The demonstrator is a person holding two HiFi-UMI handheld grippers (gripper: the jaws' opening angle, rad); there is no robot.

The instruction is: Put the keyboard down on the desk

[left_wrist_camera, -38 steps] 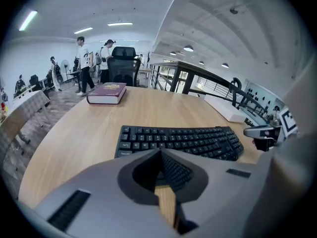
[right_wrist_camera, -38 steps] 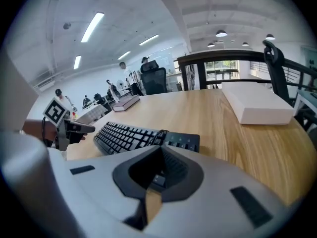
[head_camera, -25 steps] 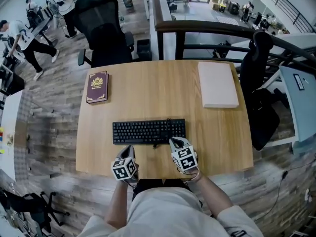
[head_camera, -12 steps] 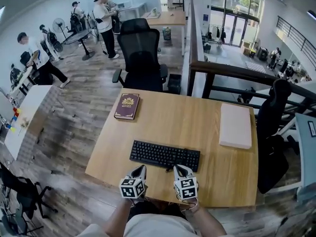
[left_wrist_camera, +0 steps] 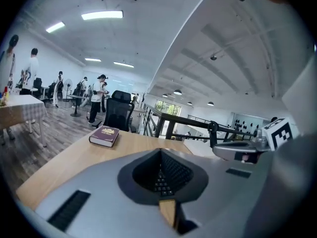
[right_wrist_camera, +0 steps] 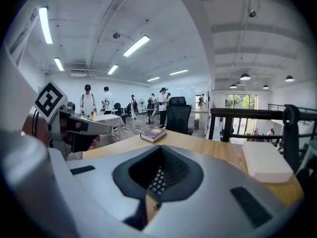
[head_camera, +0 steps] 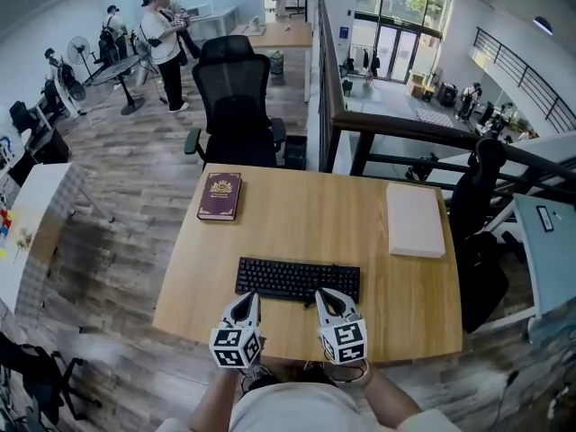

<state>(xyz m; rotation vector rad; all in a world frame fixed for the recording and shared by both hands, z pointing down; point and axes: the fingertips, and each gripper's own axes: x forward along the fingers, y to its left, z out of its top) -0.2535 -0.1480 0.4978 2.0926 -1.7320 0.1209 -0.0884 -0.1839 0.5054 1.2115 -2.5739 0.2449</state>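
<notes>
Lying flat on the desk (head_camera: 306, 210), the keyboard (head_camera: 298, 280) is judged placed. Left gripper (head_camera: 249, 298) and right gripper (head_camera: 325, 294) are closed, empty, near it; its front edge should be left unnudged.

Maroon book (head_camera: 220, 195), white box (head_camera: 415, 220)

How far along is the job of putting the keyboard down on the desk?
It looks done: the keyboard lies flat on the desk. Nothing is in hand: the left gripper and the right gripper are at its near edge with jaws shut and empty. Nothing seems left to do.
</notes>
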